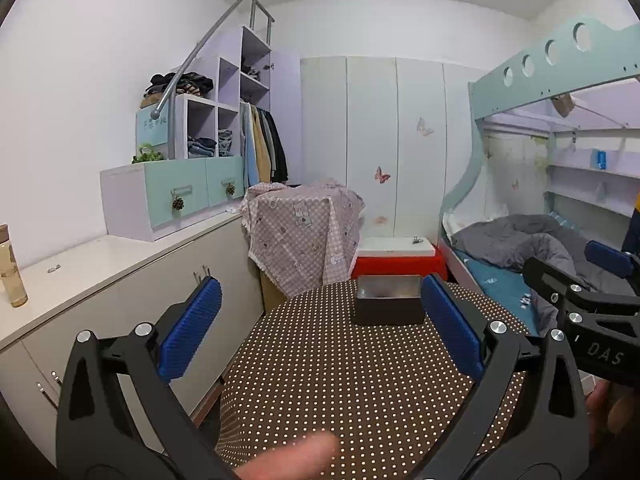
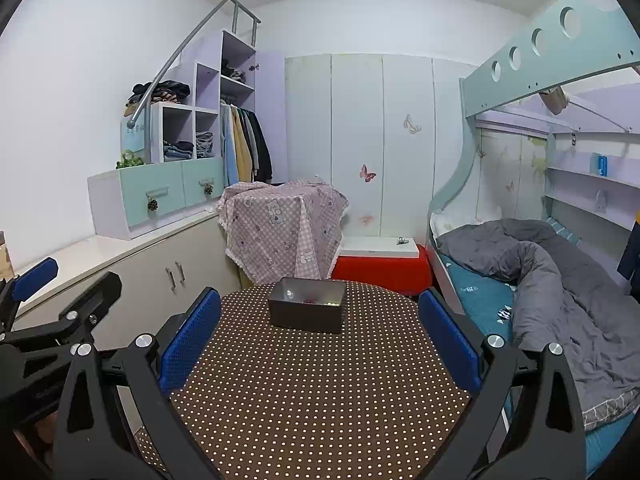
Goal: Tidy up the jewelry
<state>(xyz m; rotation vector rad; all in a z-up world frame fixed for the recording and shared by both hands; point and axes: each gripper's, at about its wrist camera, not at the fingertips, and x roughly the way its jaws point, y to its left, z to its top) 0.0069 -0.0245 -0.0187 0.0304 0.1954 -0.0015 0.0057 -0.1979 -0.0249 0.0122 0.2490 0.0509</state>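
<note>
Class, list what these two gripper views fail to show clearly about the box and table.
- Box contents: left wrist view, front wall hides the floor.
- Small items in the box: right wrist view, too small to identify.
- Table near edge: both views, cut off by frame and the grippers' own frames.

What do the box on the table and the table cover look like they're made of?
The box: dark matte outside, probably rigid card or plastic; its inside looks shiny and reflective, maybe a metallic lining. Small beads show at the bottom in the right wrist view. The table cover: brown with white polka dots, lying flat and smooth with a slight sheen, likely fabric or wipeable vinyl; I cannot tell which.
</note>
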